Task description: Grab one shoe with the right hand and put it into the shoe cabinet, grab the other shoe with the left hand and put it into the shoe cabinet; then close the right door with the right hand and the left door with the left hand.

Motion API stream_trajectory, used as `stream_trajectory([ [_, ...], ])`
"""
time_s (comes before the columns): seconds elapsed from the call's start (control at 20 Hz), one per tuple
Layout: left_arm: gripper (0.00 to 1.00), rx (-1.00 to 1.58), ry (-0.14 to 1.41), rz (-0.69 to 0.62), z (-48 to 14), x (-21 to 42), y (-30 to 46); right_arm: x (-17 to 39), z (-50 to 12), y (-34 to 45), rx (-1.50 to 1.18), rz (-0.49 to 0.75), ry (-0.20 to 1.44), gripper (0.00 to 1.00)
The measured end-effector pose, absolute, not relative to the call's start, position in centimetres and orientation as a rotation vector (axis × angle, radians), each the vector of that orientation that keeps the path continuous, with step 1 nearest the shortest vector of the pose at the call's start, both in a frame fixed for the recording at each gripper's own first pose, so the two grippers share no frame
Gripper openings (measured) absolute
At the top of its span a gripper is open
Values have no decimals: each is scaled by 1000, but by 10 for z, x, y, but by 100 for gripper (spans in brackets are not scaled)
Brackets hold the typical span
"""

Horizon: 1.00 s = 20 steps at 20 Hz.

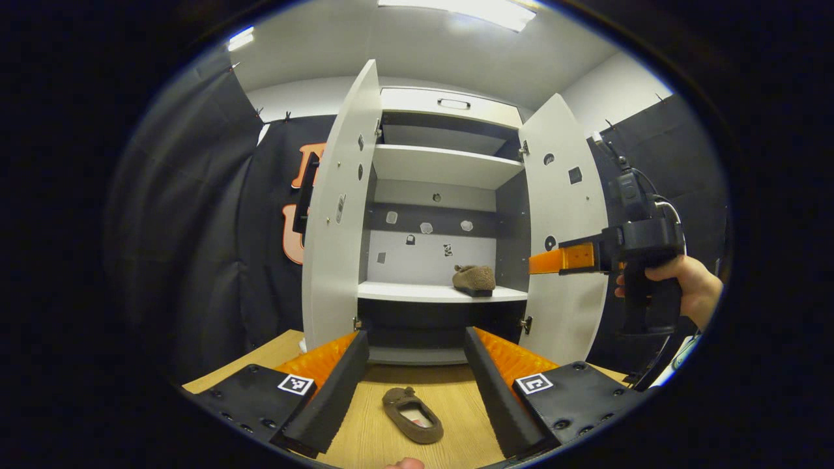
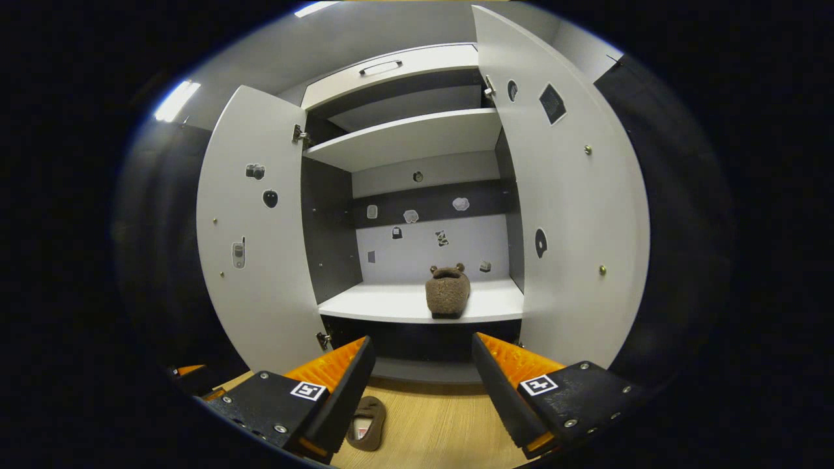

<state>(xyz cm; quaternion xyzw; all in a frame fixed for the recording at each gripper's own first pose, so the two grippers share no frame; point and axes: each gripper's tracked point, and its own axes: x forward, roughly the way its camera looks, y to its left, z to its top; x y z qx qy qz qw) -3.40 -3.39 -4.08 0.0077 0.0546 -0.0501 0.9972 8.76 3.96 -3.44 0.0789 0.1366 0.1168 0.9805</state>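
A: We are inspecting the tall white two-door shoe cabinet [image 1: 443, 169]; both doors are standing open, and one brown fuzzy slipper [image 1: 474, 279] is sitting on its lower shelf.

B: The second brown slipper [image 1: 412, 415] is lying on the wooden floor [image 1: 456, 397], between the wide-open, empty left gripper [image 1: 417, 378].

A: The right gripper [image 2: 422, 384] is gaping, empty.

B: We are judging a shallow pinch could drop it. We are finding no legible writing.

both views facing open cabinet [image 1: 443, 195], near
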Motion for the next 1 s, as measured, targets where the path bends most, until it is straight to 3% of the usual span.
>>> stream_trajectory([
  [0.55,99,3,168,-121,-59,9,-34,31,-30,9,133,160,124,93],
  [0.75,94,-43,337,-166,-113,44,-38,11,-45,-6,133,131,121,93],
  [1.0,97,-163,644,-157,-229,55,-35,-1,-69,-23,114,85,160,93],
])
